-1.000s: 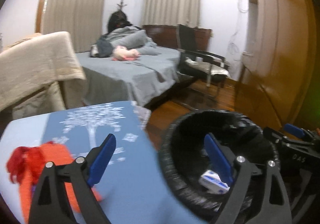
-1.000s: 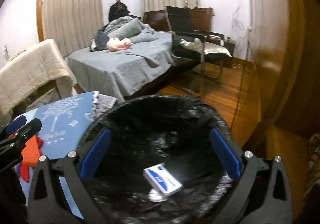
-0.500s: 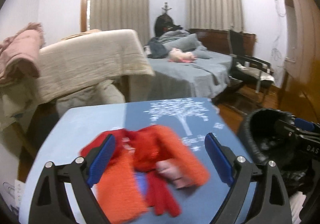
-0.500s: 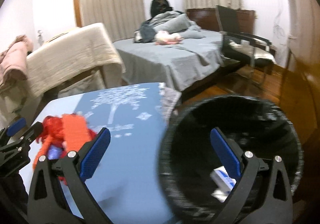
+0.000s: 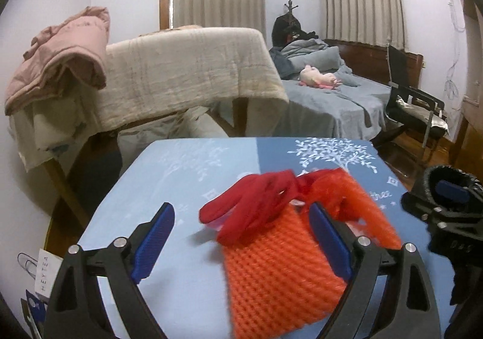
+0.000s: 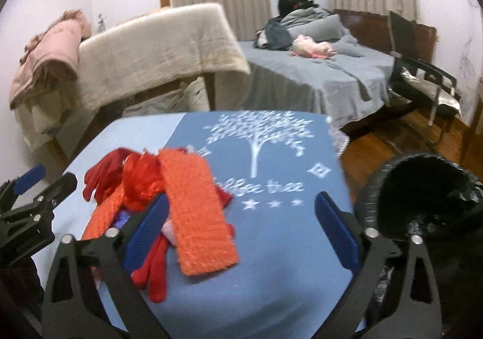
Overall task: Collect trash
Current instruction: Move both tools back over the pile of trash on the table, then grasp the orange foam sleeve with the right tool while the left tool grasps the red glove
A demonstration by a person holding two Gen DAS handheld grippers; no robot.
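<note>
Two claws hover over a blue tree-print counter (image 6: 271,248) in a bedroom. The left claw (image 5: 241,245) stands wide above a heap of trash — orange foam netting (image 5: 277,272) tangled with red mesh (image 5: 256,203) — its pads clear of the pile. The right claw (image 6: 241,236), jaws closing with only bare counter between them, sits just right of the same netting (image 6: 196,212). A black-lined trash bin (image 6: 422,194) stands off the counter's right edge, on the wooden floor (image 6: 401,145).
</note>
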